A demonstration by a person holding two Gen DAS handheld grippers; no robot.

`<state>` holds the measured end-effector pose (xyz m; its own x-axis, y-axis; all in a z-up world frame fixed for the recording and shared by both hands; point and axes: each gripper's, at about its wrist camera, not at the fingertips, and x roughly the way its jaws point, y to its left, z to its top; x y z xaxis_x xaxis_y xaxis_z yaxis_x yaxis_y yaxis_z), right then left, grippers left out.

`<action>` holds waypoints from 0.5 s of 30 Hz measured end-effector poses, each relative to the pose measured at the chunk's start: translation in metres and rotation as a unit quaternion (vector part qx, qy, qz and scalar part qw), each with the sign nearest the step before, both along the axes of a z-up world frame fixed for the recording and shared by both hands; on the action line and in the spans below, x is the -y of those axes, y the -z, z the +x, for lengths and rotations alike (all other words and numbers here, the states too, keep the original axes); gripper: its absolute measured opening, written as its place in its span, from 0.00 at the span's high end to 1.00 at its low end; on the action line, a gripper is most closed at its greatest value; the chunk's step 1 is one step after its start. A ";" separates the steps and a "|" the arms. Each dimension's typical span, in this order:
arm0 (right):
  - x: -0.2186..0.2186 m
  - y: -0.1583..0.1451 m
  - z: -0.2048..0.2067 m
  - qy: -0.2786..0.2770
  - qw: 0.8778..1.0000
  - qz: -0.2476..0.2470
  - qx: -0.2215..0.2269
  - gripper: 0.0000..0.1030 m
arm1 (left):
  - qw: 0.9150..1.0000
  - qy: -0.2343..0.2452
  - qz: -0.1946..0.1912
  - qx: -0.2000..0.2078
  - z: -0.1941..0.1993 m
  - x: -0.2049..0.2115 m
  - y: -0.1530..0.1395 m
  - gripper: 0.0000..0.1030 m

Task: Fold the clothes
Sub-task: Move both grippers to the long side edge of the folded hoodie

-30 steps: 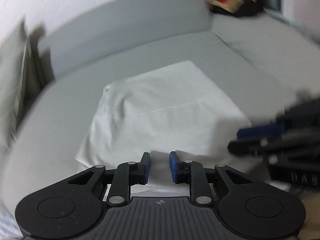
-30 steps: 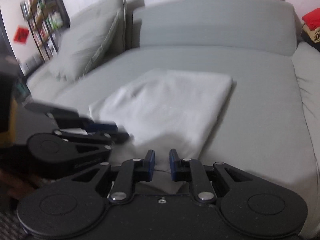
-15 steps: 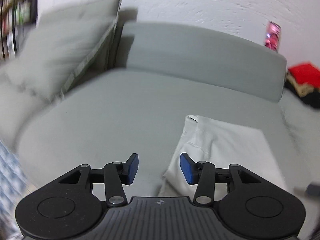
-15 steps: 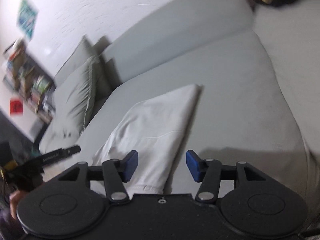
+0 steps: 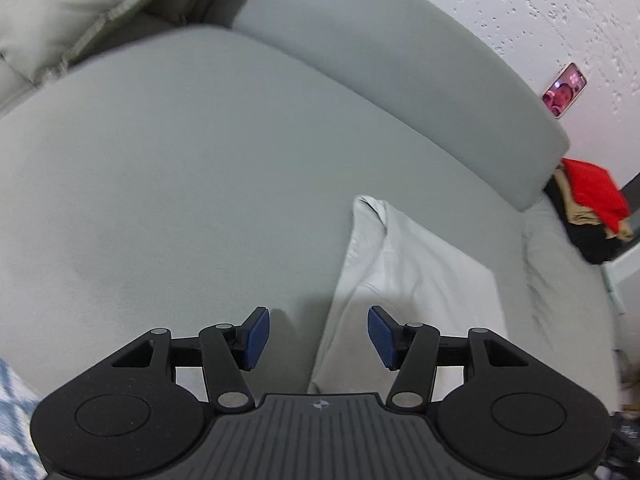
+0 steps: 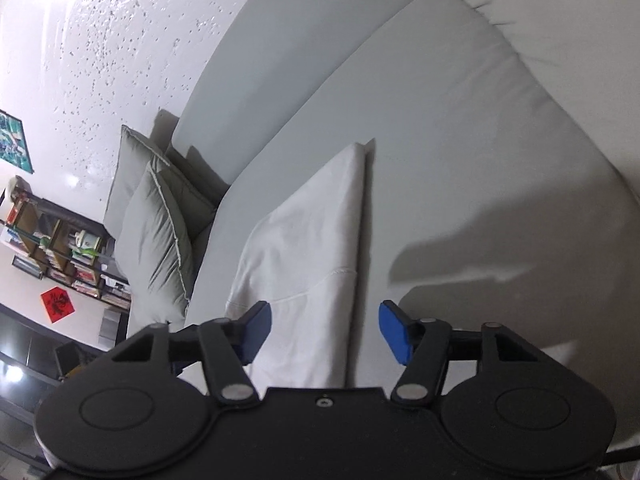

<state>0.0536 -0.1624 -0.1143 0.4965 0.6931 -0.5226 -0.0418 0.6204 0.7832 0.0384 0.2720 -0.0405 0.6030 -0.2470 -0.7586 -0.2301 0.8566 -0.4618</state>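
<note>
Here the left claw (image 5: pixel 318 338) and right claw (image 6: pixel 325 330) gape wide, empty, over the folded white garment (image 6: pixel 308 240).

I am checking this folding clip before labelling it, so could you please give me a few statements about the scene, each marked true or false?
1. Both hand-held grippers, the left and the right, are open. True.
2. The white garment lies folded on the grey sofa. True.
3. The left hand-held gripper is pinching the garment. False: its jaws are apart and hold nothing.
4. A phone leans against the wall above the backrest. True.
5. The red cloth lies on top of the white garment. False: it sits on a separate pile at the sofa's far end.
</note>
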 end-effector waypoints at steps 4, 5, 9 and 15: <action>-0.004 0.000 0.011 -0.018 1.000 -0.003 -0.009 0.46 | 0.999 0.030 -0.030 -0.029 0.012 -0.002 0.012 0.44; -0.005 0.001 0.014 -0.022 1.000 -0.005 -0.012 0.47 | 0.999 0.033 -0.031 -0.030 0.013 -0.001 0.014 0.42; -0.009 0.007 0.023 -0.031 0.999 -0.003 -0.033 0.49 | 0.995 0.073 -0.055 -0.044 0.027 0.006 0.022 0.40; -0.014 0.015 0.039 -0.035 0.998 0.003 -0.052 0.57 | 0.988 0.115 -0.082 -0.068 0.059 0.015 0.038 0.39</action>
